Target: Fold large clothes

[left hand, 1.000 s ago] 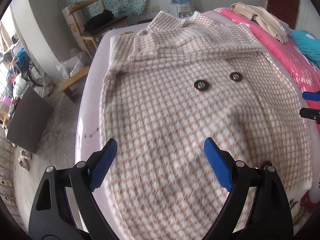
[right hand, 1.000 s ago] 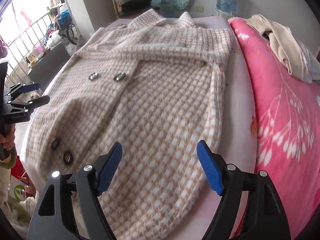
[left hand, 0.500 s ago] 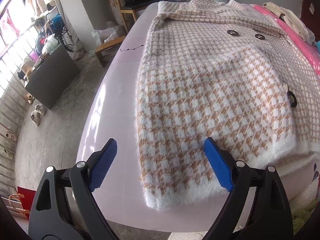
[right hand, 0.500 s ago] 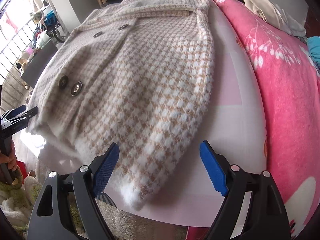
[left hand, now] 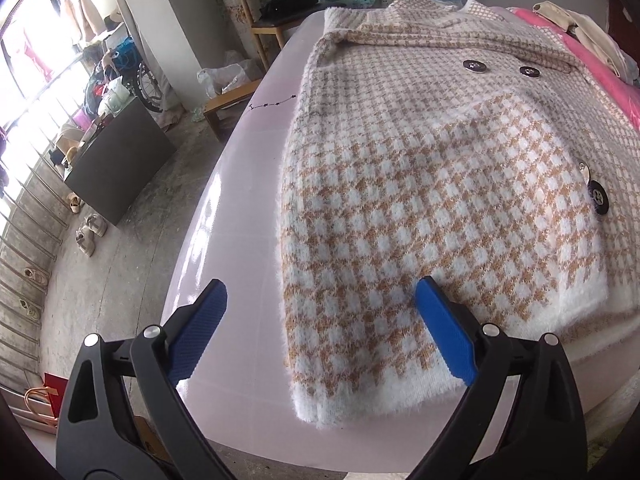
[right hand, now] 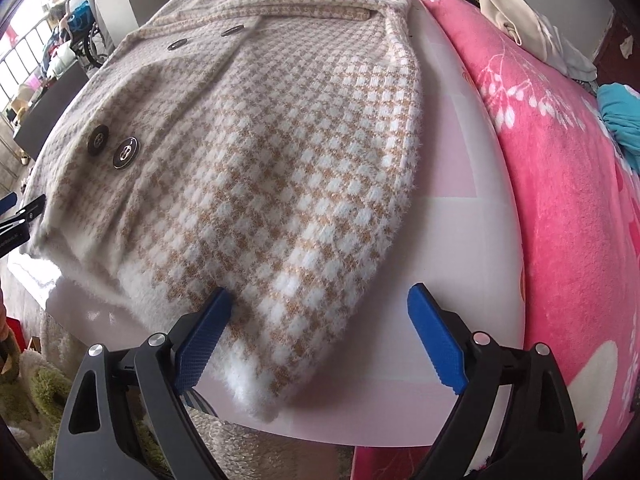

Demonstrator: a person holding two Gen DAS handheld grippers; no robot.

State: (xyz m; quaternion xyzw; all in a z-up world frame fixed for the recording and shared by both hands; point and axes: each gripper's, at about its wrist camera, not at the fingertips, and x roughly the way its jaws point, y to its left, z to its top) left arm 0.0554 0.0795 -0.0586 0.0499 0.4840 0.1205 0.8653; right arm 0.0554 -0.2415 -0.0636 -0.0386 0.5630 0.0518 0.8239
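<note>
Left gripper (left hand: 320,334): jaws wide and opening, blue pads pressing on nothing; the near left corner of the coat's hem lies between and below them.
Right gripper (right hand: 316,336): jaws wide and opening, nothing clamped; the coat's near right hem corner sits between them, its fuzz just beside the left pad (right hand: 202,342) — contact cannot be told.
Coat (left hand: 440,184): tan-and-white houndstooth with a fuzzy white hem, spread flat on the pale pink board (left hand: 236,248), collar at the far edge, hem along the near edge, both hem corners close to the board's near corners.
Buttons (right hand: 125,153): dark round ones, a pair near the hem's middle and a pair higher up by the lapel.
Writing: a small dark line of star marks on the board (left hand: 272,104) by the coat's left edge; no words can be read on anything.
Other tongs in view: the left gripper's tip shows at the left edge of the right wrist view (right hand: 18,216), beside the hem.
Beside the board: pink flowered blanket (right hand: 568,168) along its right edge — a beige garment (right hand: 500,4) lies on the far end.
Since a second ago: both views have drawn back from mid-coat to the hem, and both pairs of jaws stand wider.
</note>
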